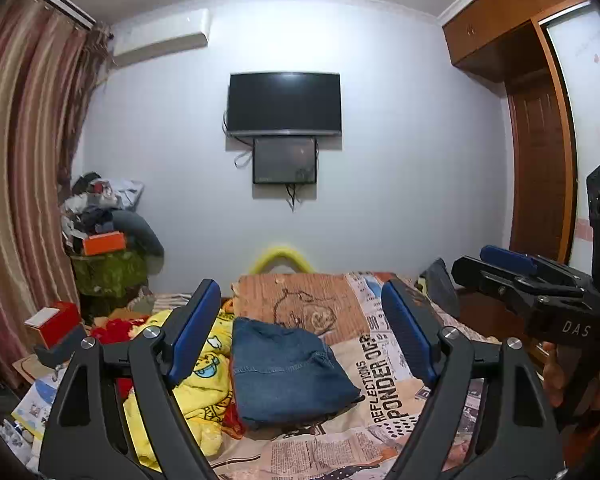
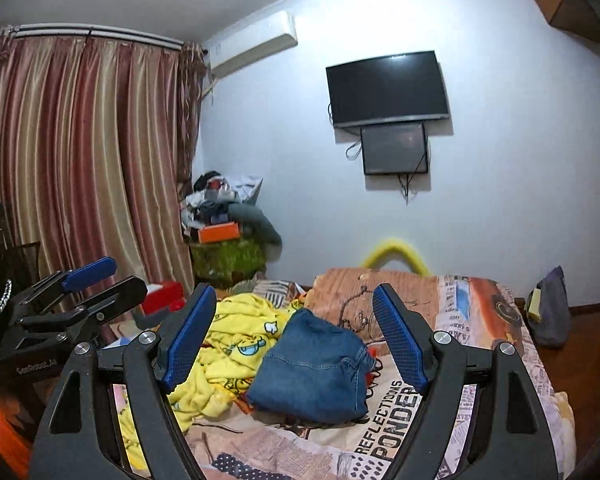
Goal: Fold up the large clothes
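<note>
Left wrist view is showing the left gripper (image 1: 300, 344) with its jaws standing spread and pinching nothing; the folded blue jeans (image 1: 288, 372) are lying on the bed, framed in the gap between the blue pads (image 1: 194, 332) and beyond their tips, touching neither. In the right wrist view the right gripper (image 2: 290, 340) is likewise standing wide and empty, with the same jeans lying between and beyond its fingers. Just left of the jeans, past the left-hand finger in both views, a crumpled yellow cartoon garment (image 2: 228, 344) is waiting unfolded, touching the denim's edge.

As a judgement, the risk from here is a pad catching the jeans while reaching for the yellow piece, dragging the finished fold open, since the two are lying against each other. The loose printed bedspread (image 1: 384, 392) could also be getting pinched along with the cloth.

Readable writing: "REFLECTIONS PONDER" on the bedspread right of the jeans; "DAS" on the right gripper's body in the left view. Farther off, a dark wall television (image 1: 284, 104) is hanging opposite.
</note>
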A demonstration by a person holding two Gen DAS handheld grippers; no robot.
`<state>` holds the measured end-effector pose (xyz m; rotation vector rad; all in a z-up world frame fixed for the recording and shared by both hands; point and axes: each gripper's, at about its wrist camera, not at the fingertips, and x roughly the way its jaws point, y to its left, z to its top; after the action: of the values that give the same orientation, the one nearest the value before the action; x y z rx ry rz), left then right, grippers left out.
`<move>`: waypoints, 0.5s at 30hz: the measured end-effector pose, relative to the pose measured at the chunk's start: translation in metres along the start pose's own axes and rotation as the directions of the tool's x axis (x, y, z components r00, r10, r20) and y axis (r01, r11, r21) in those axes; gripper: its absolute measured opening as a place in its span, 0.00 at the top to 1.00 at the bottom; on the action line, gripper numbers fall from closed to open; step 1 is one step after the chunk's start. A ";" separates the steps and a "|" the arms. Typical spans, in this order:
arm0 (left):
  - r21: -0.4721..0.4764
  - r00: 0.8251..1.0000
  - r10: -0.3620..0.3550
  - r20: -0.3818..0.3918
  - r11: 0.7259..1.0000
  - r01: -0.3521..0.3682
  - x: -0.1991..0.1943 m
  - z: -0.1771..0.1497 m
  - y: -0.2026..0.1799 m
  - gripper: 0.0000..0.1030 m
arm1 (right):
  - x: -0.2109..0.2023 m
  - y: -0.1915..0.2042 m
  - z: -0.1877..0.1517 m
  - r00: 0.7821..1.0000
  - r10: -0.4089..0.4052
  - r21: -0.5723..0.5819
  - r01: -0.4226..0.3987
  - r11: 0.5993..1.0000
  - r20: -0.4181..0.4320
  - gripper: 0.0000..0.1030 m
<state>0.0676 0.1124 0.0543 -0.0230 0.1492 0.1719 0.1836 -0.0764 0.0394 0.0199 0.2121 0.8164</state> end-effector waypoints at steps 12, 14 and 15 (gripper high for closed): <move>-0.026 0.999 0.039 -0.004 0.999 -0.039 -0.008 -0.015 0.003 0.01 | -0.002 0.001 -0.010 0.994 -0.108 0.004 0.108 0.994 0.017 0.00; -0.026 0.999 0.044 -0.014 0.999 -0.044 -0.006 -0.017 0.003 0.01 | 0.000 0.000 -0.010 0.993 -0.120 0.002 0.120 0.993 0.007 0.00; -0.027 0.999 0.041 -0.018 0.999 -0.042 -0.005 -0.018 0.004 0.01 | 0.000 0.000 -0.011 0.992 -0.122 0.004 0.122 0.992 0.002 0.00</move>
<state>0.0591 0.1144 0.0372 -0.0490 0.1645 0.2151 0.1815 -0.0772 0.0283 0.0119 0.2107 0.6938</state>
